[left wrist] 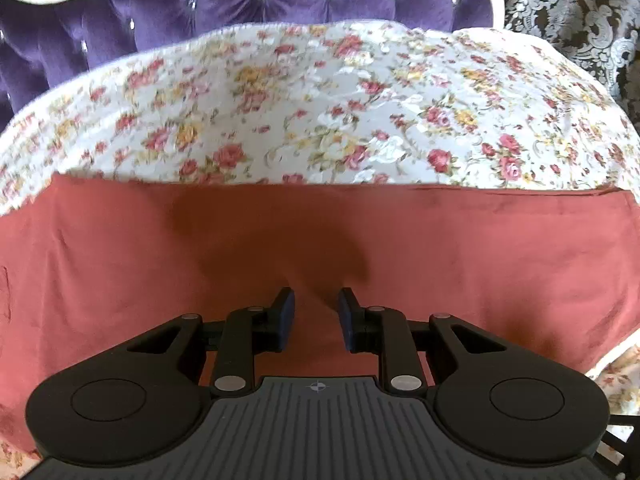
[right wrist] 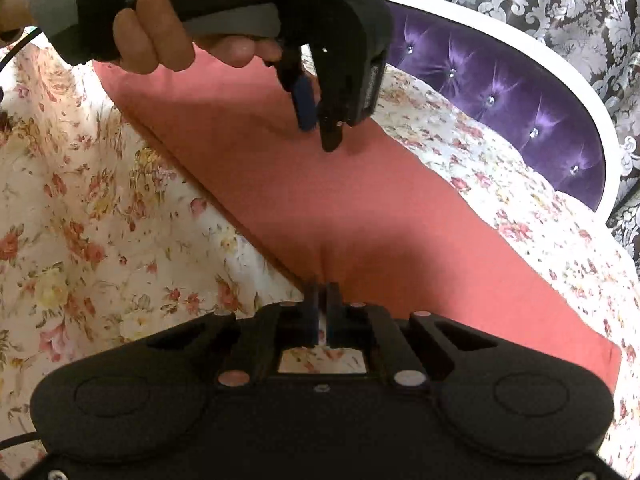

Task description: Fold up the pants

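The terracotta-red pants lie flat in a long folded strip on the floral bedspread; they also show in the right wrist view. My left gripper is open, its blue-padded fingers just above the middle of the fabric, holding nothing. It also shows in the right wrist view, held by a hand, pointing down over the far part of the strip. My right gripper is shut on the near long edge of the pants, where the cloth puckers into small creases.
A floral bedspread covers the bed around the pants and also shows in the right wrist view. A purple tufted headboard with a white frame stands behind. Patterned grey wallpaper lies beyond.
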Demonstrator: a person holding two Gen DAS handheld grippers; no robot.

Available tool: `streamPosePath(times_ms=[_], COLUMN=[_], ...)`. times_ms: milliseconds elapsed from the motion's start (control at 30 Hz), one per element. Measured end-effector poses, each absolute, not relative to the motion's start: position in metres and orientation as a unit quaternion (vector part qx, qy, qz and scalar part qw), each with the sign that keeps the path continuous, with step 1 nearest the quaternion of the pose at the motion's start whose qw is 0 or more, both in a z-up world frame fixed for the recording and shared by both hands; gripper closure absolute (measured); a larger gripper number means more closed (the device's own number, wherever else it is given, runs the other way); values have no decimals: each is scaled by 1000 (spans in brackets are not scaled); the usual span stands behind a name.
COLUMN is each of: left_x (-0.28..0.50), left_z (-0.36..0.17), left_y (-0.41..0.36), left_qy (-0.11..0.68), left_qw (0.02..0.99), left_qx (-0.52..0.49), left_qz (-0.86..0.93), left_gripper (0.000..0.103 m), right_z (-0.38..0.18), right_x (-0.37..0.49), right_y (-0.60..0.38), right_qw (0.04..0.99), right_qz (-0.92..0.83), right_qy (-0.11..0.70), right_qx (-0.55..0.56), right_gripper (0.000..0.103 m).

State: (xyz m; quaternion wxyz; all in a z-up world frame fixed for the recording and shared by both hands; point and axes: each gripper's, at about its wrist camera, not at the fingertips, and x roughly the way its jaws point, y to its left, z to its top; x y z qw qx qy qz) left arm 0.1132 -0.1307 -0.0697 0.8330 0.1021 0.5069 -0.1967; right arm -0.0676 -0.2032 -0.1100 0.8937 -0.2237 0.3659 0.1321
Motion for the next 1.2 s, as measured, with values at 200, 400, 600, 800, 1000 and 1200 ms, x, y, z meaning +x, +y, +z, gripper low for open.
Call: streamPosePath(times_ms=[200,400,600,800,1000,1200], left_x=[95,86,84,84,85,85], left_z=[-70,-82,-82,-82,-82,-82], left_y=[-148,-152,-152,-153,-155,-157], left_qy=[486,476,472,472,476,474], left_qw=[836,843,848,847,846,847], left_qx=[123,132,129,134,136,140], left_qz=[-221,-211,-205,-203,-197,-194], left_gripper=[79,79,79,79,79,79], right_z=[-86,-70,-84,-104,-107,-117], right_x=[-74,-87,-101,-104,-84,-74], right_y=[-252,-360,-437,-460,-463,-472], right_qw=[931,940,911,906,908,883], right_qz=[88,-101,-200,-156,-73,-31], right_qy=[344,309,294,305,315,311], right_qx=[-82,102,210,250,267,351], right_gripper=[63,47,46,44,46,85])
